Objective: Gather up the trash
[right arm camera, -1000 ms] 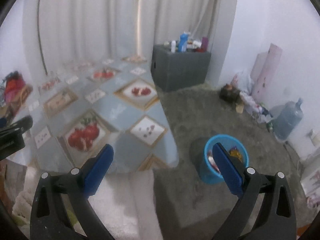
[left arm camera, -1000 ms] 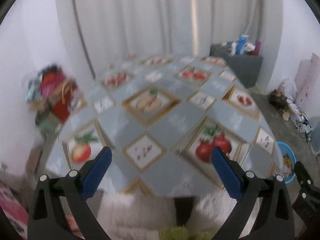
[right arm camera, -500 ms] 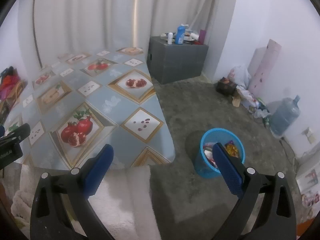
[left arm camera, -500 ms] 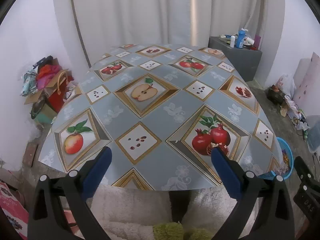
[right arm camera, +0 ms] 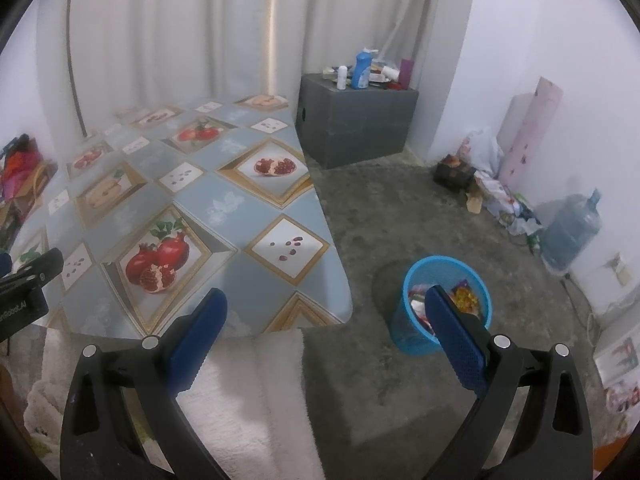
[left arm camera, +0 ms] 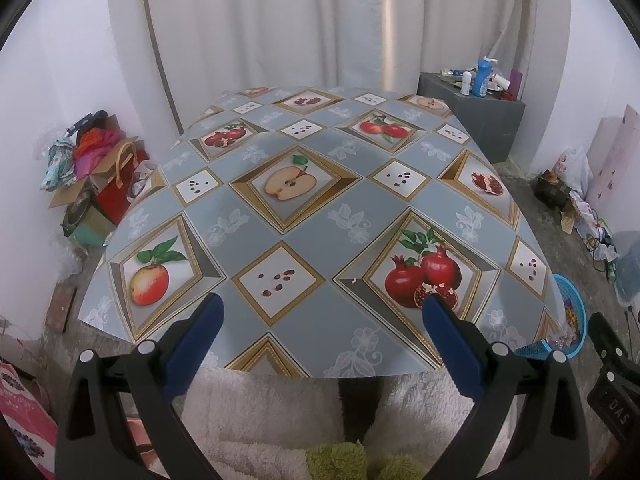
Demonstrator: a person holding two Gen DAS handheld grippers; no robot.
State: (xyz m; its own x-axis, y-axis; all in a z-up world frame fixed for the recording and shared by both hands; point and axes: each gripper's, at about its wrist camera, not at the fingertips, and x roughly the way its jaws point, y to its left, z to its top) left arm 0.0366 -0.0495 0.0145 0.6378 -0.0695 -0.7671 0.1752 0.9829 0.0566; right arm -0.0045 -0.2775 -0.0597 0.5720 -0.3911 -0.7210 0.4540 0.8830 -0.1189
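The left tool [left arm camera: 322, 316] is released, its blue fingers [left arm camera: 196, 340] spread wide with nothing between them, and it hangs over the near edge of the worktop [left arm camera: 304, 208]. The worktop is covered by a grey-blue cloth printed with apples, pomegranates and seeds in gold diamond frames. Below the near edge lies a white fluffy fabric [left arm camera: 260, 412], with a patch of green fuzz at the bottom of the view.

The right tool [right arm camera: 324, 312] is also released, jaws wide apart and holding nothing. It hangs off the worktop's near right corner [right arm camera: 336, 304], over the grey floor [right arm camera: 400, 208]. Its right finger [right arm camera: 452, 332] overlaps the view of the blue mesh bin [right arm camera: 448, 276], which stands on the floor just beside that corner. The trash [right arm camera: 464, 296], a mix of coloured wrappers, sits inside the bin. In the left wrist view the same bin [left arm camera: 572, 300] shows past the worktop's right edge, and part of the right tool appears at the lower right.

Beyond the far right corner of the worktop a dark grey cabinet [right arm camera: 360, 124] carries bottles, among them a blue bottle [right arm camera: 362, 70]. A large water jug [right arm camera: 572, 232] stands by the right wall, near a heap of bags and papers. Left of the worktop, a pile of boxes and coloured cloth [left arm camera: 92, 160] sits against the wall. White curtains [left arm camera: 280, 24] hang behind.
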